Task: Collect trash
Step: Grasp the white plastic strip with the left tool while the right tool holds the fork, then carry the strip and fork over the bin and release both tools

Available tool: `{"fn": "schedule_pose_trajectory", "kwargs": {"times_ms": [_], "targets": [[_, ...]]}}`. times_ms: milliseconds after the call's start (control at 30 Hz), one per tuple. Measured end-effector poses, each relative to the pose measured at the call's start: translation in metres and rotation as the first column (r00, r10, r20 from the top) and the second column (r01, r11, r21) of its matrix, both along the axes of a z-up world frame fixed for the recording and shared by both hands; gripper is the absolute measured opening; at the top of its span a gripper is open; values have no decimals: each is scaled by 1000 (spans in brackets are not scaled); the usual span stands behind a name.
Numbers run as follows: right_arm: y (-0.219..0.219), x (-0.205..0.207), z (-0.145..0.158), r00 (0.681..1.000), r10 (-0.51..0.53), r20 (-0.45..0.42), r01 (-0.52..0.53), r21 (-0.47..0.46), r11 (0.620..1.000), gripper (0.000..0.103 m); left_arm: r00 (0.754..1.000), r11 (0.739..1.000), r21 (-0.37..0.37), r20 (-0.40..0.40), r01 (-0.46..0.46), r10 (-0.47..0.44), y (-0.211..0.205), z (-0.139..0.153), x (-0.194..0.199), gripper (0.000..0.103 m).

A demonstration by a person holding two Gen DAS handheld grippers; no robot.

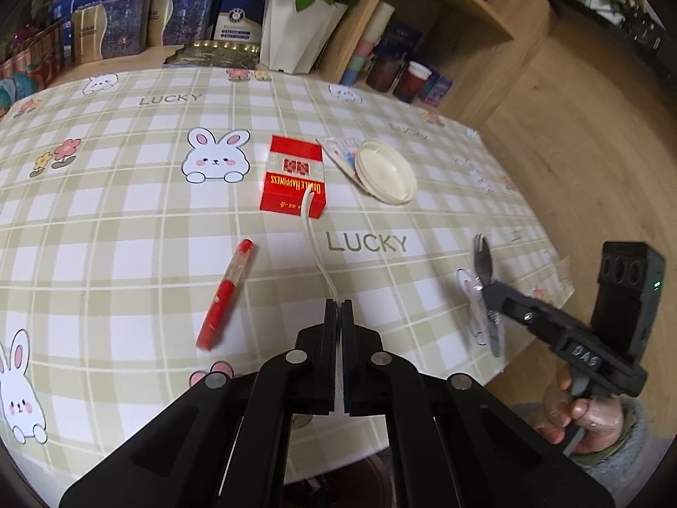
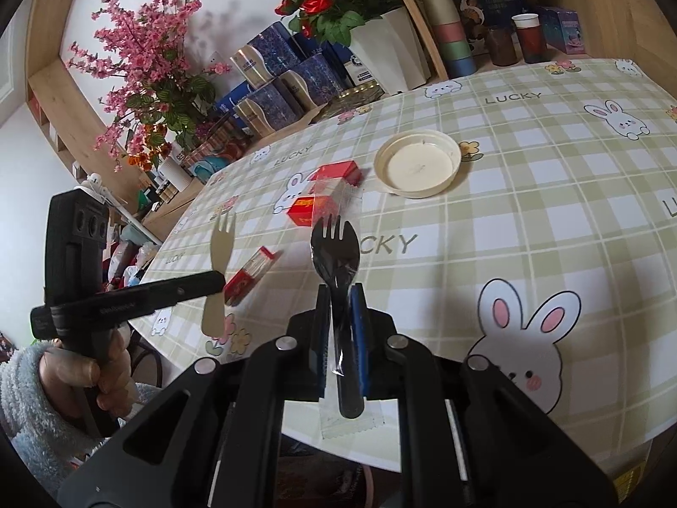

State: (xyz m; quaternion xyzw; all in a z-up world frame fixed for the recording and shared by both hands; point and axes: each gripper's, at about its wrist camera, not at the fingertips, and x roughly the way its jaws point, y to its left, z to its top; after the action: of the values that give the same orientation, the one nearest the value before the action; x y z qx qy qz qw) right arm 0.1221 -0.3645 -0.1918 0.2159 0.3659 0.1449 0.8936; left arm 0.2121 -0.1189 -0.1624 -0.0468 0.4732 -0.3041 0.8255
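My left gripper [image 1: 339, 307] is shut on a flat wooden fork, edge-on as a thin white strip [image 1: 313, 237] in the left wrist view and face-on in the right wrist view [image 2: 220, 254]. My right gripper [image 2: 340, 292] is shut on a black plastic spork in a clear wrapper [image 2: 336, 249], also seen in the left wrist view [image 1: 482, 262], held above the table's near edge. On the checked tablecloth [image 1: 127, 194] lie a red cigarette pack [image 1: 294, 178], a red lighter [image 1: 226, 296] and a cream plastic lid [image 1: 385, 171] over a small paper wrapper [image 1: 338, 148].
A white pot of red roses [image 1: 296, 29], several blue boxes [image 1: 127, 29] and a gold tray stand at the table's far edge. Wooden shelves [image 1: 444, 29] with cups and jars stand behind. The floor [image 1: 571, 148] lies to the right.
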Motion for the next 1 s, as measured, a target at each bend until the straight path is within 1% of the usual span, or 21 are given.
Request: {"fn": "schedule_pose_trajectory", "kwargs": {"times_ms": [133,233,333,433,600,767,833,1000], "targets": [[9,-11,8,1000,7,14,-8,12,1000,14,1000,999,-27,5,20,-19,15,14,-15,2],[17,-22,15,1000,16,24,-16,17,1000,14,997,996,-45,-2,72,-73,29,21,-35,2],[26,-34,21,999,24,29,-24,17,1000,14,993,993,-23,5,118,-118,38,21,-56,2],[36,-48,24,999,28,30,-28,6,1000,14,987,987,-9,-4,160,-160,44,15,-84,2],[45,-71,21,1000,11,17,-11,23,1000,14,975,976,23,-49,217,-215,49,-10,-127,2],[51,-90,13,1000,-4,-8,4,14,1000,14,964,961,95,-80,261,-254,46,-45,-161,2],[53,-95,11,1000,-6,-15,6,7,1000,14,959,957,100,-107,273,-262,45,-57,-167,2],[54,-105,9,1000,-10,-29,9,-7,1000,14,955,956,120,-164,268,-247,45,-85,-172,2]]}}
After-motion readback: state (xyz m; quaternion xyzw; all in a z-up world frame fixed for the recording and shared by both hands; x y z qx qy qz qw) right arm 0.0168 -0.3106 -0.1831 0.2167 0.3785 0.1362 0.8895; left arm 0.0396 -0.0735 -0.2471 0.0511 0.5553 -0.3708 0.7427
